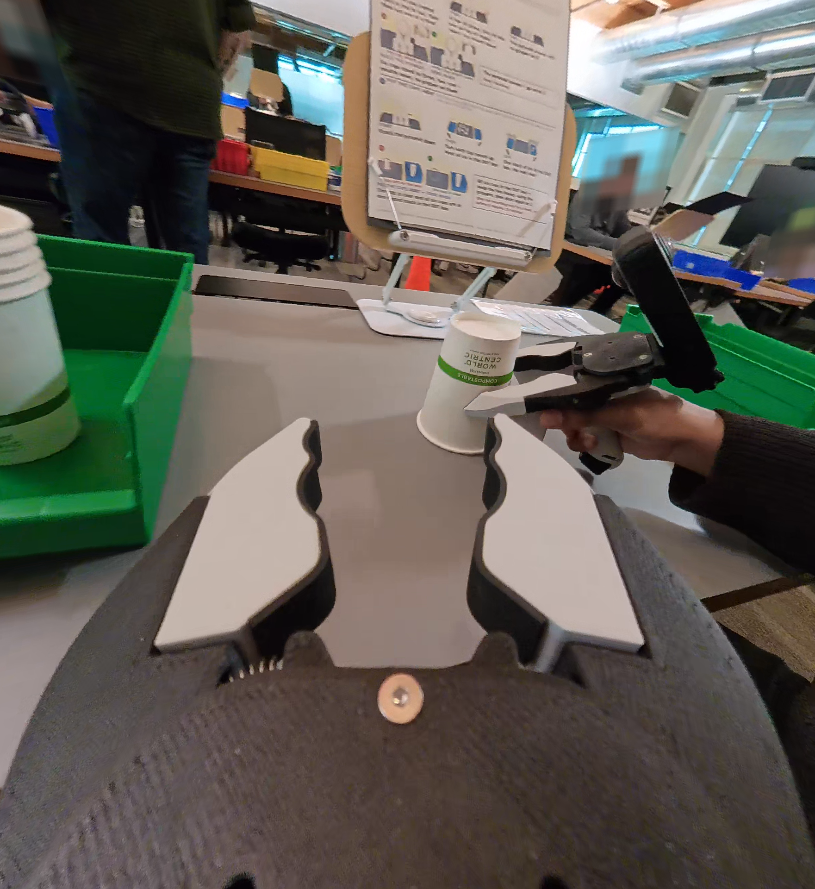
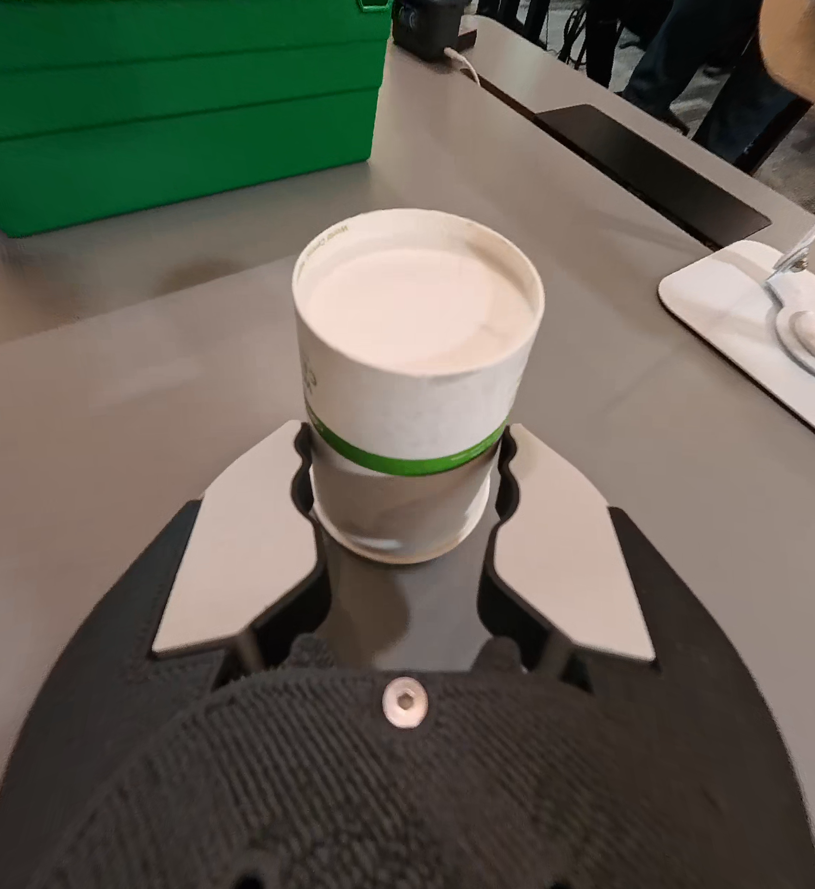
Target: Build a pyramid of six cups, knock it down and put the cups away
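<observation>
— Tongs first: what has the right tongs [image 2: 407, 474] got?

— Its two fingers [image 2: 246, 529] stand on either side of an upturned paper cup [image 2: 410, 385], wide apart, level with the green band. The left finger looks to touch the wall; a thin gap shows at the right one. I cannot tell whether it truly grips.

— And from the other camera?

— There the right tongs [image 1: 501, 380] come in from the right, held by a hand [image 1: 636, 433] in a dark sleeve, one finger behind the cup [image 1: 468, 380] and one in front.

— Describe the cup.

— White paper, mouth down on the grey desk [image 2: 131, 385], flat recessed base on top, a green band round it with printing, rolled rim at the foot. It seems to lean a little.

— The left tongs [image 1: 403, 447]?

— Wide open, holding nothing, over bare desk [image 1: 275, 385], pointing just left of the cup.

— What else is about?

— A green bin [image 1: 121, 385] at the left with a stack of white cups [image 1: 6, 332] in it, another green bin [image 1: 756, 375] at the right behind the hand. Beyond the cup a stand [image 1: 458, 250] holds a printed sheet [image 1: 468, 110]; its white base [image 2: 732, 312] lies to the right of the cup in the right wrist view. A person [image 1: 145, 110] stands behind the desk.
</observation>
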{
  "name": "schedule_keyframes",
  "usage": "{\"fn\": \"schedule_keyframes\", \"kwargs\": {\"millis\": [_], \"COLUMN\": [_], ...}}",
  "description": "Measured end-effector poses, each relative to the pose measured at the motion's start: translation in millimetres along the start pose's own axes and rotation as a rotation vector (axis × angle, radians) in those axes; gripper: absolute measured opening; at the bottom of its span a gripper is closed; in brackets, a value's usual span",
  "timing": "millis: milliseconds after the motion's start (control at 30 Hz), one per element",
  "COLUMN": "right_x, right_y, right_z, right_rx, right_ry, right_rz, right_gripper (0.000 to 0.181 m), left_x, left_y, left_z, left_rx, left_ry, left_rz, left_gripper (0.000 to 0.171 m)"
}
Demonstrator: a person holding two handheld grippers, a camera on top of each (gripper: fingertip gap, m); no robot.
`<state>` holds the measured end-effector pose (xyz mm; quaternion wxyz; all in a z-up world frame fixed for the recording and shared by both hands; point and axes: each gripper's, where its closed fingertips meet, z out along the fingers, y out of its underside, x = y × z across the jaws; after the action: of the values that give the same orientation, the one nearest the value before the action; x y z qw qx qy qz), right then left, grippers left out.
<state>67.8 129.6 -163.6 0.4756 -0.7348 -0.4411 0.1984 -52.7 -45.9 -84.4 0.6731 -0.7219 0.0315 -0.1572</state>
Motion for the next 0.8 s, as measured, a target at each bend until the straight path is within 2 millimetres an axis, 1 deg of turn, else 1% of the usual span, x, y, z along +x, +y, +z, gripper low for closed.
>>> {"fn": "schedule_keyframes", "kwargs": {"millis": [133,300,433,800], "right_x": [5.5,8.4,7.7,10.7], "right_y": [-5.0,-6.1,-5.6,-1.9], "right_z": [9.9,14.0,12.6,11.1], "right_rx": [-0.001,-0.009,-0.011,-0.014], "right_ry": [0.019,0.018,0.022,0.017], "right_rz": [-0.015,0.001,-0.007,0.044], "right_gripper": [0.076,0.076,0.076,0.077], "left_x": [-6.7,-9.2,-9.5,-7.6], "left_y": [-0.5,0.2,1.3,4.6], "left_z": [-14.0,-21.5,-19.8,-13.1], "left_rx": [0.008,0.008,0.004,-0.014], "left_ry": [-0.050,-0.077,-0.073,-0.054], "left_rz": [-0.002,0.005,0.002,0.000], "left_gripper": [0.066,0.066,0.066,0.067]}}
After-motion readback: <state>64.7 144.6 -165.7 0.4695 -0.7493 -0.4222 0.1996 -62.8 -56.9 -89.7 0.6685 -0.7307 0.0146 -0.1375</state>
